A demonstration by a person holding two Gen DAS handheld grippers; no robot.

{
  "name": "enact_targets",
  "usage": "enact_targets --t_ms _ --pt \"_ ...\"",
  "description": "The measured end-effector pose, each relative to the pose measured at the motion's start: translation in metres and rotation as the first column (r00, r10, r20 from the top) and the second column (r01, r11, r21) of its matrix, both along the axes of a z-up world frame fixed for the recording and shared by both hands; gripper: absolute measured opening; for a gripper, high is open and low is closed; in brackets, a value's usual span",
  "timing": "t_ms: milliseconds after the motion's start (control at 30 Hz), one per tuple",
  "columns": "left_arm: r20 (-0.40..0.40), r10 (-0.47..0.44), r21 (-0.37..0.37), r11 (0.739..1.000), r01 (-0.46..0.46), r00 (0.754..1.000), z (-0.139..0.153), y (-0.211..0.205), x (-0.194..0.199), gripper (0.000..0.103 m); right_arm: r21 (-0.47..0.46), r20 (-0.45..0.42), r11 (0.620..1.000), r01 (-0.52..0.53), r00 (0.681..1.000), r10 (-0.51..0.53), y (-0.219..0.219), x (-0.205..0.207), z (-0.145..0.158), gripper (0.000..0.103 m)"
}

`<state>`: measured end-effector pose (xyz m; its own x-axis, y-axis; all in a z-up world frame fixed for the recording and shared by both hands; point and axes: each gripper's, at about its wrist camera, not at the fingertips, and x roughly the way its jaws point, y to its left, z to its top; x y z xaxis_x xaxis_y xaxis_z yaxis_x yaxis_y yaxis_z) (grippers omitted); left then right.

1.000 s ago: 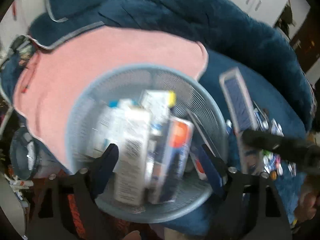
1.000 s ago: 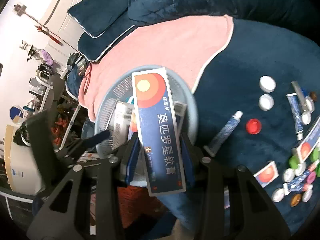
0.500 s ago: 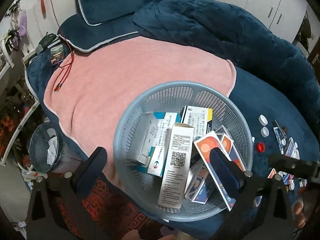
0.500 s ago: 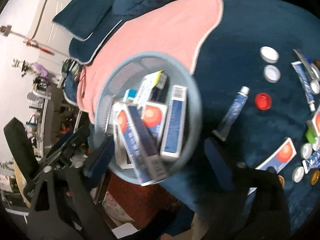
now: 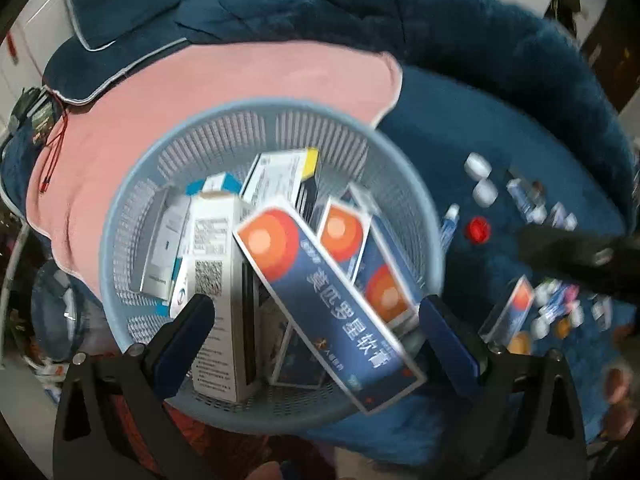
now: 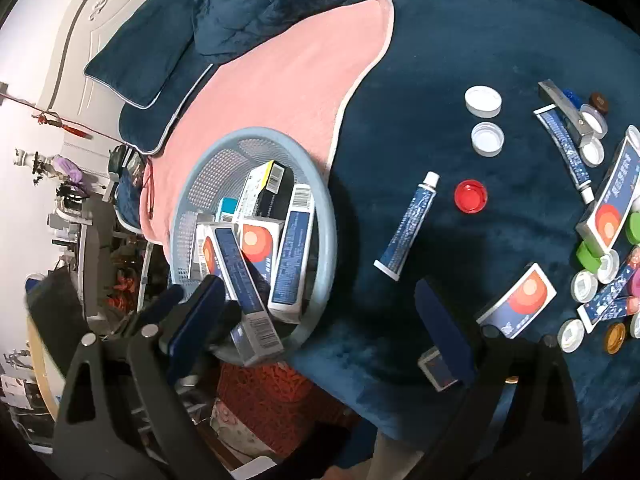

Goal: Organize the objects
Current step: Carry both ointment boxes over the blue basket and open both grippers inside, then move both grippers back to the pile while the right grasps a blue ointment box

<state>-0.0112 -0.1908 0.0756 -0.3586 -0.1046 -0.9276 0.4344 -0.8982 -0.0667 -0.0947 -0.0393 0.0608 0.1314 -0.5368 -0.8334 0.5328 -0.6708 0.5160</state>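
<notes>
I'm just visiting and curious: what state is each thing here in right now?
Left claw: open, empty.
Right claw: open, empty, jaws just opened.
Basket: upright, crowded with boxes.
Long blue box: tilted on the pile.
Blue tube: capped, lying flat.
Red cap: loose, hollow side up.

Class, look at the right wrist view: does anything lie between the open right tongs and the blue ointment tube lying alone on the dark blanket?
Nothing visible does. The right tongs stand open above bare blanket, and the ointment tube lies alone just beyond them; the red cap sits off to its side, the basket on the other.
</notes>
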Motion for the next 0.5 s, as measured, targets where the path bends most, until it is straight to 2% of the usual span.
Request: enact_targets --t_ms 100,233,300,500 --pt "0.053 -0.001 -0.055 0.998 0.004 0.999 -0.008 -0.004 0.007 0.102 0.014 -0.019 1.000 -0.008 1.000 0.008 0.004 0.000 0.001 0.097" --pt "0.085 0.101 -0.122 0.988 -0.090 0.991 -0.010 -0.032 0.024 0.102 0.022 -0.035 1.000 -0.017 0.999 0.018 0.010 -0.001 0.002 0.097" --pt "0.060 0.126 -0.080 0.989 -0.121 0.990 -0.006 -0.042 0.031 0.102 0.025 -0.039 1.000 -0.018 0.999 0.019 0.012 -0.001 0.002 0.097" --pt "-0.015 0.106 -0.073 0.992 -0.107 0.994 0.019 -0.036 0.030 0.102 0.023 -0.043 1.000 -0.014 0.999 0.015 0.020 -0.002 0.004 0.097"
